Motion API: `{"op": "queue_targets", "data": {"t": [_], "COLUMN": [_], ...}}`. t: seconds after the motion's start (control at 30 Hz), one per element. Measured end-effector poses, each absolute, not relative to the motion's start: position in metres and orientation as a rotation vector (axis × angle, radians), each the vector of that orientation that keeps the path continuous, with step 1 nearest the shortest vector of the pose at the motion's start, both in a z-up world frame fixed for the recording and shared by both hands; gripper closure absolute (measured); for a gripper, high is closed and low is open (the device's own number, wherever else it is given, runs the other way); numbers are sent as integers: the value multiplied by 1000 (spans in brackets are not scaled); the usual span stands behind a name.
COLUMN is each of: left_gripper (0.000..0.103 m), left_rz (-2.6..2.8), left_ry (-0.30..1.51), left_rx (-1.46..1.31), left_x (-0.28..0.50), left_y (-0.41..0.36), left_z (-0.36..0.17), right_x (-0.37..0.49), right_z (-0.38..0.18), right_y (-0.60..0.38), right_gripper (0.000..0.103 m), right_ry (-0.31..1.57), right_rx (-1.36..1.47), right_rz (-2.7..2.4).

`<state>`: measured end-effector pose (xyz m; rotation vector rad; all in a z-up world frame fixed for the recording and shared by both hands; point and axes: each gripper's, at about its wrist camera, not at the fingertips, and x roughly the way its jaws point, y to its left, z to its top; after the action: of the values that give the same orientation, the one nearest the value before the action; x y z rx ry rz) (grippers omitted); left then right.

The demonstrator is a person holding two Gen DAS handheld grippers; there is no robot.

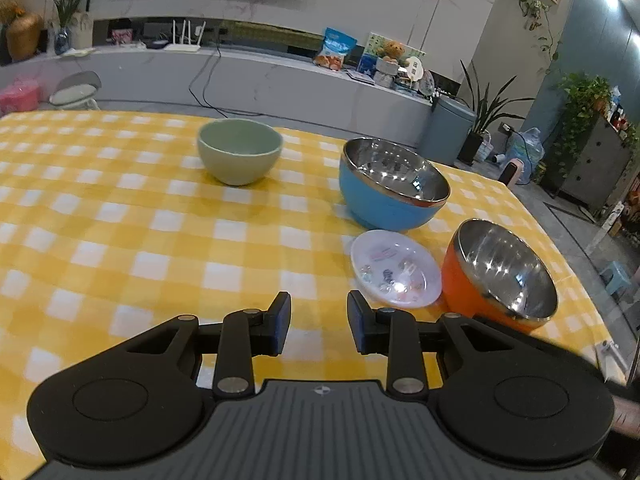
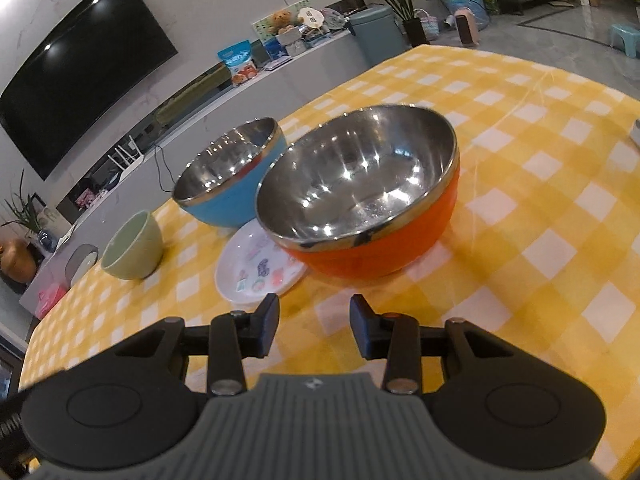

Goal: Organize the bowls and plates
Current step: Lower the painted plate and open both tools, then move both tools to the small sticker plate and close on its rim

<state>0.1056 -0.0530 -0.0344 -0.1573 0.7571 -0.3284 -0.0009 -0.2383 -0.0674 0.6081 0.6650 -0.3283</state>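
Orange steel-lined bowl sits on yellow check cloth, touching small plate; prob light, stiff, slick inside; grab by rim; right gripper & left gripper both spread, empty.

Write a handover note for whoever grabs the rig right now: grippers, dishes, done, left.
Left gripper: open, empty, above the yellow checked tablecloth, short of the white plate.
Right gripper: open, empty, facing the orange bowl.
Dishes: green bowl stands alone, upright. Blue bowl and the orange bowl, both steel-lined, sit tilted with the small decorated white plate between them; both appear to lean on its rim.
Done: nothing stacked or nested.
Left: everything. Likely free the plate first, then nest the bowls.
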Motion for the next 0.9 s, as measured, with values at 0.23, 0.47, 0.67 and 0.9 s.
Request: {"op": "queue_targets", "data": {"t": [0.23,0.47,0.67,0.9], "left_gripper": [68,68,75,99], "left_rz": [-375,-413,-402,-388], "left_ry": [783,808,864,879], "left_rx": [-186,-190,-218,-192], "left_x": [131,157,179,178], "left_y": [-70,-86,-93,-95], "left_z": [-48,-59,-72,-72], "right_x": [10,20,28,28], "right_z": [-77,-82,-84,-84], "right_y": [-243,-245,-245,-246], "right_gripper": [65,65,72,72], "right_ry": [654,618,603,603], "right_rx": [637,676,670,669], "right_rz": [-343,-330,-322,-310]}}
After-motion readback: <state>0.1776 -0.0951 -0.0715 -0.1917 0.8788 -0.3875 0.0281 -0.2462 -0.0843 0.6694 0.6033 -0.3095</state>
